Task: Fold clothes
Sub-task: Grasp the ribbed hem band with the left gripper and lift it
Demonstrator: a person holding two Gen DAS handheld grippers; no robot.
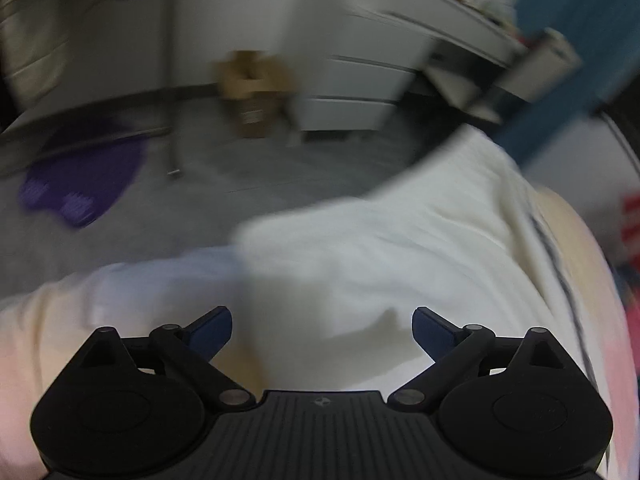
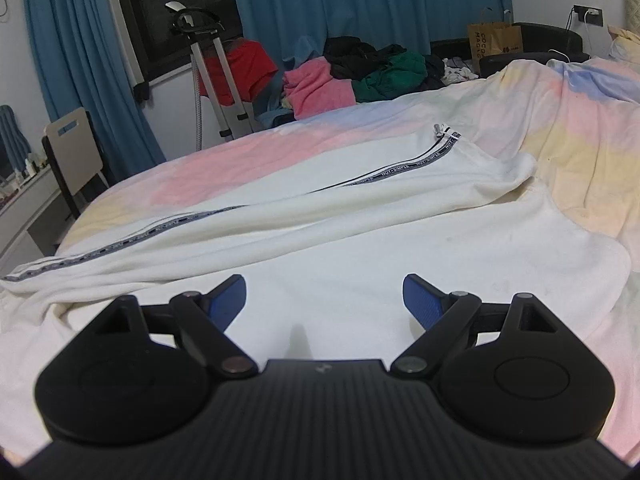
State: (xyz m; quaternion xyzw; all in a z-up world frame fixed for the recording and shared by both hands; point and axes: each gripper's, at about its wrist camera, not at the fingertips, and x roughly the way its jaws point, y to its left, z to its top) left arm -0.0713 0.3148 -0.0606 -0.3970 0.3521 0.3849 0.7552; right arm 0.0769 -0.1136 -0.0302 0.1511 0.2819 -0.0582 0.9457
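A white fleece garment with a black-and-white lettered stripe lies spread across the bed with the pastel pink, yellow and blue cover, and everything else sits around it. Its striped length runs from the near left edge of the bed up to a far end, where the stripe stops beside a small cord.

The right gripper hovers over the near part of the garment with its 2 blue-padded fingers spread wide and nothing between them. The left gripper is likewise wide apart and empty above the same white fabric; that view is motion-blurred.

Beyond the garment, at the far side of the bed, is a heap of pink, green and black clothes, with teal curtains behind it and a brown paper bag to its right. Off the garment's edge in the left view, the grey floor holds a purple mat, a brown cardboard box and white drawers.
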